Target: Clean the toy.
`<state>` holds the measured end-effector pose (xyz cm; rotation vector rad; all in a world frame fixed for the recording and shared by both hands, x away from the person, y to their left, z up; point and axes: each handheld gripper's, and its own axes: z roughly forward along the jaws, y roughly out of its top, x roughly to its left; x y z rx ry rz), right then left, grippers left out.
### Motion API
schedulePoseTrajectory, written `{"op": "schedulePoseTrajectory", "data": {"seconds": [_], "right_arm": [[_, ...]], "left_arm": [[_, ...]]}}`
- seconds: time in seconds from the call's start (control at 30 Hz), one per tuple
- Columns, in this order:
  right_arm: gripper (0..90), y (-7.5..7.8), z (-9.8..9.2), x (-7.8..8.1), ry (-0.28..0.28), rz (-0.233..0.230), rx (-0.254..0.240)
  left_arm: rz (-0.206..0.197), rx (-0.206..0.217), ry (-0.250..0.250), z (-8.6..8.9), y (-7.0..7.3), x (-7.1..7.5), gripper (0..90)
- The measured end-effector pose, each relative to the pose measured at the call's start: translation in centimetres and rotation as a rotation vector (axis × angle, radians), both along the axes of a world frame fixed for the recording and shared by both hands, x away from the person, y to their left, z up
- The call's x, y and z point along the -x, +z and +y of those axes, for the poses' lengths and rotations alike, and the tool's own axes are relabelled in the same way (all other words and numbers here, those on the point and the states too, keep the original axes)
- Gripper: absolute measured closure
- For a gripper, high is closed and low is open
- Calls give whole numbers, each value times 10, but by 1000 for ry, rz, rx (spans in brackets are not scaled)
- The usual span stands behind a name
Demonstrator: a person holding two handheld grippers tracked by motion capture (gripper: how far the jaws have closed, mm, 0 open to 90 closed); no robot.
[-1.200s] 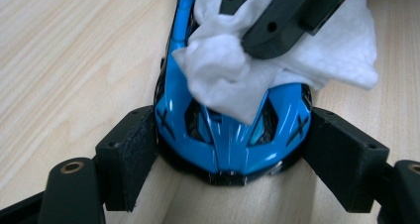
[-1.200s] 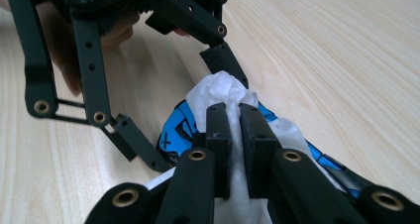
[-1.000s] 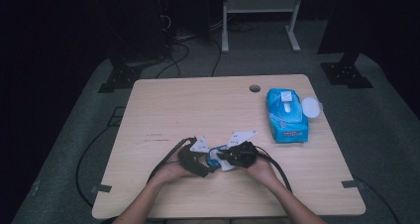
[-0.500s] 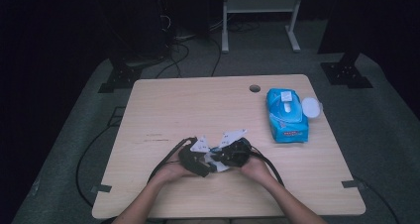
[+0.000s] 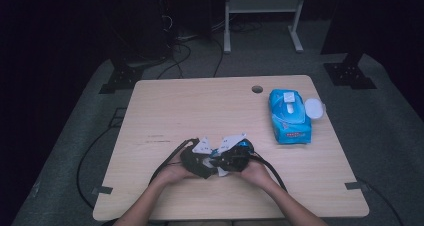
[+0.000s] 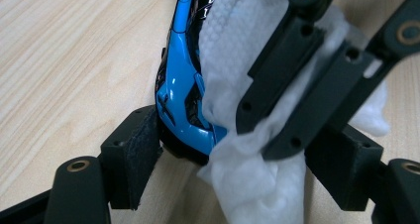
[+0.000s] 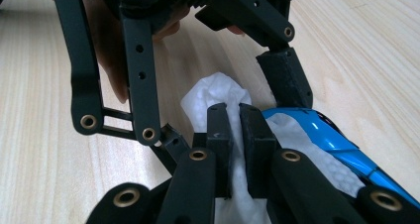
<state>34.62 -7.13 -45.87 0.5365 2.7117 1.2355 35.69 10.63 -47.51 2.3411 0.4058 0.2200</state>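
A small blue toy car (image 6: pixel 181 100) is clamped end to end between the jaws of my left gripper (image 6: pixel 237 144), just above the wooden table (image 5: pixel 175 106). A white wipe (image 6: pixel 237 40) is draped over the car's side. My right gripper (image 7: pixel 236 120) is shut on this wipe (image 7: pixel 213 87) and holds it against the car (image 7: pixel 322 135). In the high view the left gripper (image 5: pixel 200 163) and the right gripper (image 5: pixel 231 158) meet tip to tip near the table's front edge, each held in a hand.
A blue pack of wipes (image 5: pixel 289 115) with its white lid (image 5: pixel 314 107) flipped open lies at the right side of the table. A cable hole (image 5: pixel 257 89) sits near the far edge. Cables trail off the front left.
The right gripper has shifted slightly toward the left one with the wipe. The left gripper and the car have stayed in place.
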Motion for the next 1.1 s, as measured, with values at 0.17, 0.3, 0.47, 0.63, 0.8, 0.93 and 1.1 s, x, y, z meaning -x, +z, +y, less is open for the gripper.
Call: {"op": "schedulePoseTrajectory", "data": {"seconds": [0.17,0.3,0.47,0.63,0.8,0.93,1.1], "right_arm": [[839,8,-27,-6,-78,-39,22],[840,2,-44,-12,-116,6,-42],[840,1,-41,-10,-115,0,-47],[841,1,-31,-7,-86,-4,-29],[841,0,-20,-10,-65,3,-31],[841,2,-21,-10,-62,-7,-16],[841,8,-39,-20,-145,-14,-45]], "left_arm": [[-27,5,15,5,1,1,426],[-8,18,14,-2,1,-4,285],[-21,15,6,-15,0,-1,185],[-28,14,29,-21,-2,-7,197],[-40,21,20,-18,-2,-5,242],[-38,20,20,-16,-2,-5,244],[-32,20,22,-16,-2,-5,242]]}}
